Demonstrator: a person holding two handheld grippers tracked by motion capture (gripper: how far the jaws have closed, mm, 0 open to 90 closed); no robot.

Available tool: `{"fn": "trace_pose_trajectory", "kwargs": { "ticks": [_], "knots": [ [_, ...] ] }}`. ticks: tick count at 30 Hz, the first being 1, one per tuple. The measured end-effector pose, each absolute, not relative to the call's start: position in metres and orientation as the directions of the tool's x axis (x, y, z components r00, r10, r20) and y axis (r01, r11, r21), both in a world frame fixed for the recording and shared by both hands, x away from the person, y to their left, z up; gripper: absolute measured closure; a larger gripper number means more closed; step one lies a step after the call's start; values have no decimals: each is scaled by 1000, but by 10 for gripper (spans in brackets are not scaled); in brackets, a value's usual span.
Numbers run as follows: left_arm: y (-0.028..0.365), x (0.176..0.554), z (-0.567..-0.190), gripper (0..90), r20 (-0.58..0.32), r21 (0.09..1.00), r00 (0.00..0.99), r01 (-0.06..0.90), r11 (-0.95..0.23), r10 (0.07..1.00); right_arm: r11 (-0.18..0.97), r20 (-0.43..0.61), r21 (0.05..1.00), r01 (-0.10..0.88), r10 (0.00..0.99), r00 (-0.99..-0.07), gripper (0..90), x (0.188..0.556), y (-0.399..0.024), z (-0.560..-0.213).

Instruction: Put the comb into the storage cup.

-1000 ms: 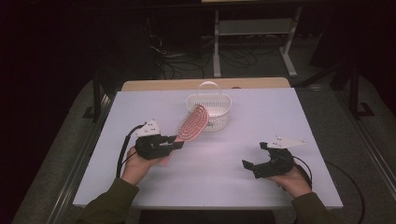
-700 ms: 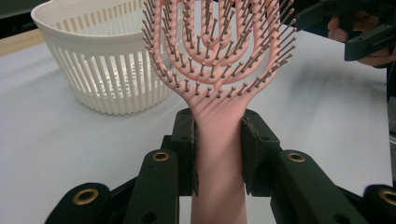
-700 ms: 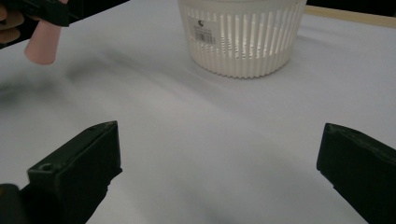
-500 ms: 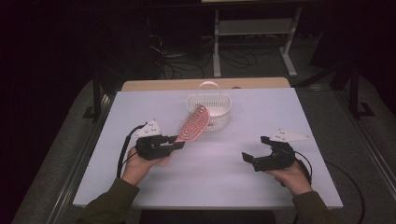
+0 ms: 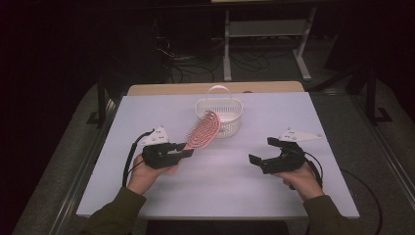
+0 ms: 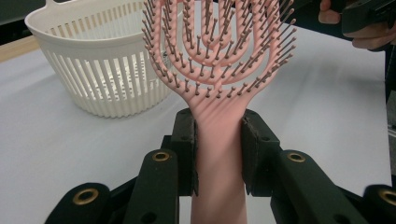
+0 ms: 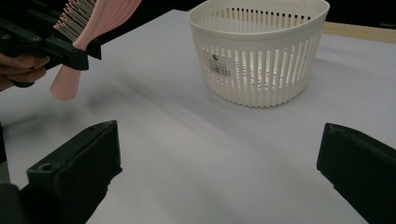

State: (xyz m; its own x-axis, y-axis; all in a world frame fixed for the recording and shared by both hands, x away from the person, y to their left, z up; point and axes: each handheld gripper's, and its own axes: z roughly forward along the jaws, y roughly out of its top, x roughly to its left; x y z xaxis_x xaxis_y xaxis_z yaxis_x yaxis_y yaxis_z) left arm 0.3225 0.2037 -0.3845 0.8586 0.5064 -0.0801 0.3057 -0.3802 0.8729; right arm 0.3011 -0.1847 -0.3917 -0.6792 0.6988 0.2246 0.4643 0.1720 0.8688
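A person's left hand (image 5: 147,174) holds the left gripper (image 5: 187,152) level above the white table (image 5: 220,181), its jaws clamped on the handle of a pink vented plastic hairbrush (image 5: 203,129) whose head tilts up toward the white slatted plastic basket (image 5: 219,117) at the far side. At right, the right gripper (image 5: 264,151) hovers with jaws wide apart, gripping nothing.

One hairbrush (image 5: 203,131), one basket (image 5: 219,115), two claws.
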Motion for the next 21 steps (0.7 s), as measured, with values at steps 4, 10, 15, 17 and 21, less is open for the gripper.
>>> {"fn": "trace_pose_trajectory", "kwargs": {
  "ticks": [4, 10, 15, 17, 21],
  "knots": [
    [203, 322, -385, 699, -75, 875, 860, 299, -382, 504, 177, 228, 869, 462, 686, -691, 0, 306, -181, -390],
    [201, 321, -385, 699, -74, 875, 863, 296, -382, 500, 202, 223, 862, 465, 672, -706, 0, 312, -172, -386],
    [200, 320, -385, 699, -77, 880, 864, 294, -374, 498, 202, 226, 865, 460, 661, -715, 0, 316, -167, -384],
    [199, 319, -385, 699, -74, 881, 865, 290, -373, 497, 202, 228, 865, 458, 655, -720, 0, 317, -165, -382],
    [198, 319, -385, 699, -68, 883, 865, 285, -374, 498, 195, 238, 869, 456, 643, -728, 0, 321, -163, -379]
  ]
}}
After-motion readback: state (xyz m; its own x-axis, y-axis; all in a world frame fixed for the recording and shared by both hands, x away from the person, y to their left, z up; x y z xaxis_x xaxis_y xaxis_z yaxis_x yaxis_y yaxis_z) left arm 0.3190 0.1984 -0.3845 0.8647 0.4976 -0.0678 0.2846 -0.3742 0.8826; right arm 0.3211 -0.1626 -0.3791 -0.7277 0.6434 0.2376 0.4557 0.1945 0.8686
